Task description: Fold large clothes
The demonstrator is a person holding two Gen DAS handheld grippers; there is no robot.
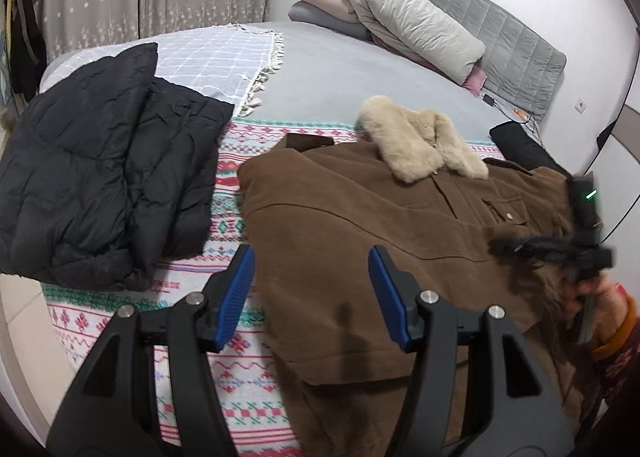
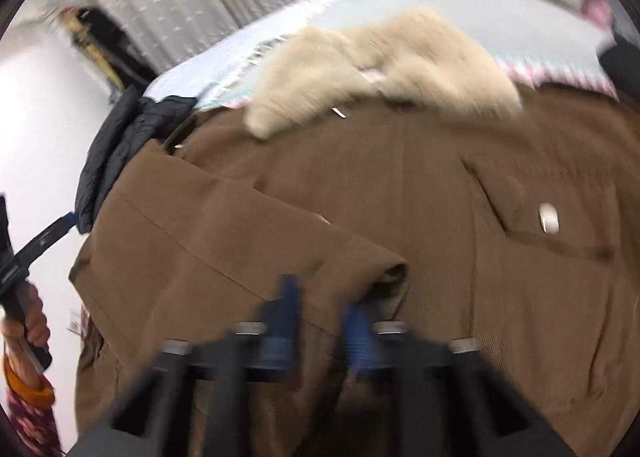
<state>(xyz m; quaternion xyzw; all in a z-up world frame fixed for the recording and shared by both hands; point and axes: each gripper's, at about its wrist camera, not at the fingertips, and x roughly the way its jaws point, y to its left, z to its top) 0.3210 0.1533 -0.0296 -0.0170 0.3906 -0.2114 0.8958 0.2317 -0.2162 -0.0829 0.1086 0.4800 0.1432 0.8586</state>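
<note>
Brown coat (image 1: 360,225) lies front-up on the patterned blanket (image 1: 240,217) at the near edge of the bed, its cream fur collar (image 1: 420,145) toward the headboard. One sleeve (image 2: 240,225) is already laid across the chest; the other side and the lengthwise fold appear to remain. Left gripper (image 1: 312,293) hovers above the hem, fingers wide apart, holding nothing. Right gripper (image 2: 320,317) is blurred, fingers partly apart at the sleeve cuff; contact cannot be confirmed. A black padded jacket (image 1: 100,177) lies folded alongside.

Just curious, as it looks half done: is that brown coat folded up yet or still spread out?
Partly folded. The brown coat lies mostly spread, one sleeve folded across its front.
</note>
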